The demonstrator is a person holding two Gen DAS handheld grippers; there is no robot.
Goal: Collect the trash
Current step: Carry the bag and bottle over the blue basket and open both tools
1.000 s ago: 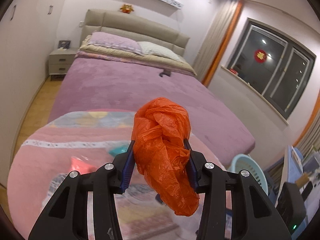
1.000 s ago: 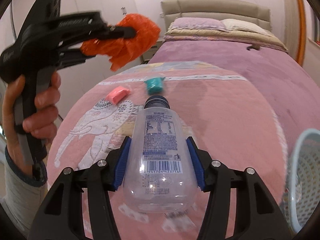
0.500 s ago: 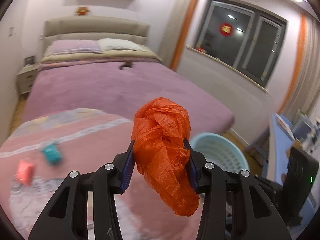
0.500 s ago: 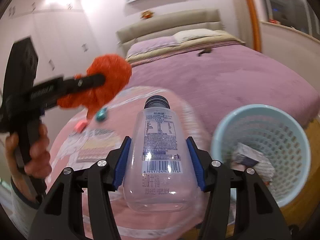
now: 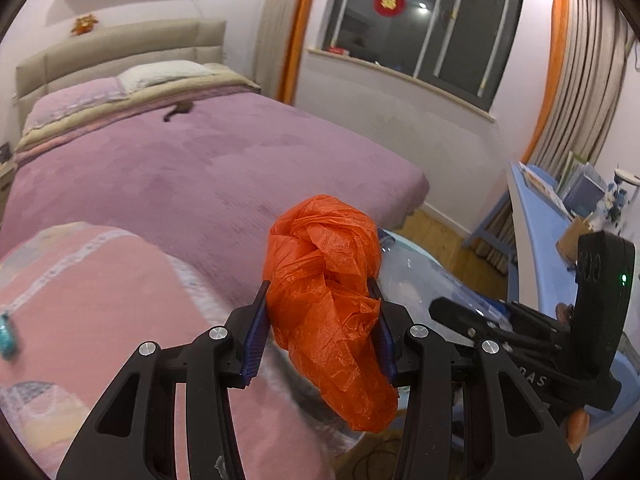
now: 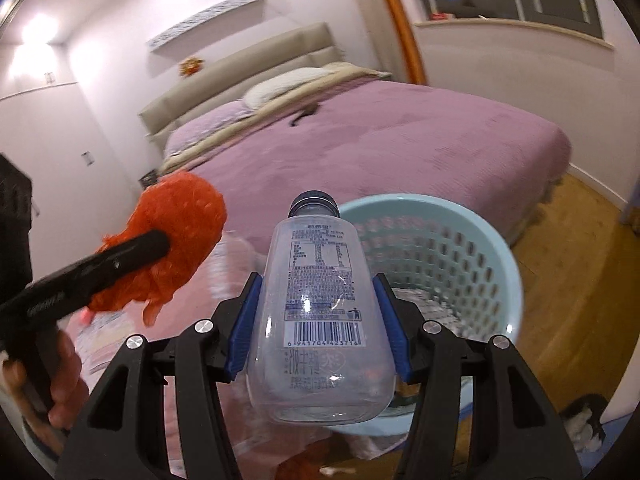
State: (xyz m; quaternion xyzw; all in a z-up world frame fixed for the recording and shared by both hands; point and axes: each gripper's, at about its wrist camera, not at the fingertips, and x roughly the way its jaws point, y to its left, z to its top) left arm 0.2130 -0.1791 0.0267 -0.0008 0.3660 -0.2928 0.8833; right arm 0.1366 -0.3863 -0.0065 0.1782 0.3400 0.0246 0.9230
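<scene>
Both tongs have been swung from the pink blanket [image 5: 100, 300] toward the blue basket [image 6: 460, 248]. The orange bag [image 5: 328, 280] is squeezed in the left tongs [image 5: 320, 332], the clear bottle [image 6: 320, 300] in the right tongs [image 6: 320, 328], just before the basket. Dropping likely comes next.

Purple bed [image 5: 192, 168], dark window [image 5: 424, 28]
</scene>
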